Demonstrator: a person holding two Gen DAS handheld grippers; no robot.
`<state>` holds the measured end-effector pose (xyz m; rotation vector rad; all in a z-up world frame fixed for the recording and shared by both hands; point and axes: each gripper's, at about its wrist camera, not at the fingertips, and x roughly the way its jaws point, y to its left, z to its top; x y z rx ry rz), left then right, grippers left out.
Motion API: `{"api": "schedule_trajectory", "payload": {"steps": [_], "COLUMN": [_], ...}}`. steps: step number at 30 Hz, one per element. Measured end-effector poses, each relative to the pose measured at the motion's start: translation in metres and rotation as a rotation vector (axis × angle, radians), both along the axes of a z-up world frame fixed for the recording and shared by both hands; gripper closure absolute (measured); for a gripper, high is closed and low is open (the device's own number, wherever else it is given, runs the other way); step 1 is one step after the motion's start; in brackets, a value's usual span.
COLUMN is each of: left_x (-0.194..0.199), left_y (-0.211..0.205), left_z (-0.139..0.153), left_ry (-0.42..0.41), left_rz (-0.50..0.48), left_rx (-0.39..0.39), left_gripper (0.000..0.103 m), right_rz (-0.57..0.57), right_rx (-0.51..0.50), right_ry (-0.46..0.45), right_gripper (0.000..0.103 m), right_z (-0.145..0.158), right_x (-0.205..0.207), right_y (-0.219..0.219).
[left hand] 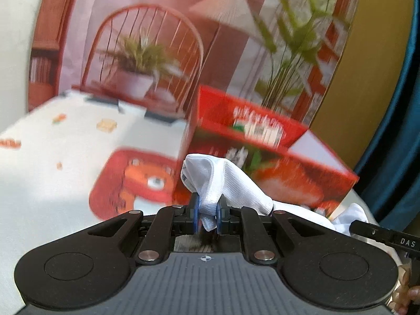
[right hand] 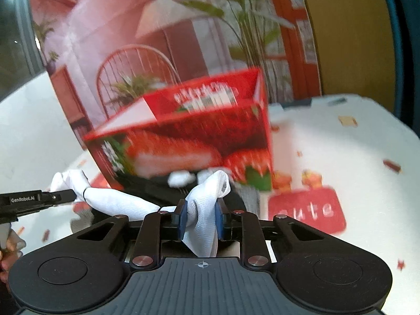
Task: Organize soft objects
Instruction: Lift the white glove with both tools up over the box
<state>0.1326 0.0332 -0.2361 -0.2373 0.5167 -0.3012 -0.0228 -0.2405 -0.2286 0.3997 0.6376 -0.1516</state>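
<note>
The left gripper was clamped on one end of a white sock, its blue pads pressed into the fabric. The right gripper pinched the other end, so the sock hung stretched between them above a white patterned tablecloth, just in front of a red strawberry-print box.

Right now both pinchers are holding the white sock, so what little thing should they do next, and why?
Probably lift the white sock together toward the open top of the red box. The left gripper and the right gripper are each shut on one end of it, so it hangs stretched between them just in front of the box, above some dark cloth on the table.
</note>
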Motion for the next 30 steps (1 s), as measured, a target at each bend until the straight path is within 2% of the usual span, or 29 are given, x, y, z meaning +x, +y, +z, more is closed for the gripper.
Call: {"api": "schedule_trajectory", "payload": {"steps": [5, 7, 10, 16, 21, 26, 30], "left_x": [0.002, 0.010, 0.028, 0.071, 0.104, 0.138, 0.157], "left_y": [-0.005, -0.013, -0.030, -0.051, -0.064, -0.078, -0.079], "left_z": [0.033, 0.046, 0.062, 0.085, 0.083, 0.060, 0.049], "left_ry": [-0.079, -0.102, -0.122, -0.120, -0.089, 0.010, 0.065], "left_rz": [-0.001, -0.001, -0.014, -0.045, -0.060, -0.094, -0.107], "left_rx": [0.008, 0.048, 0.117, 0.158, 0.191, 0.241, 0.235], "left_gripper": [0.090, 0.090, 0.090, 0.090, 0.090, 0.090, 0.090], "right_rz": [0.017, 0.019, 0.019, 0.008, -0.023, -0.023, -0.016], "right_rx": [-0.058, -0.076, -0.117, -0.191, -0.207, -0.264, -0.289], "right_ry": [-0.100, -0.125, -0.149, -0.148, -0.124, -0.057, -0.001], "right_gripper": [0.083, 0.083, 0.083, 0.084, 0.084, 0.084, 0.084], "right_z": [0.037, 0.051, 0.068, 0.081, 0.076, 0.058, 0.045], "right_x": [0.010, 0.020, 0.039, 0.083, 0.121, 0.153, 0.169], "right_y": [-0.004, -0.009, -0.018, -0.037, -0.055, -0.061, -0.061]}}
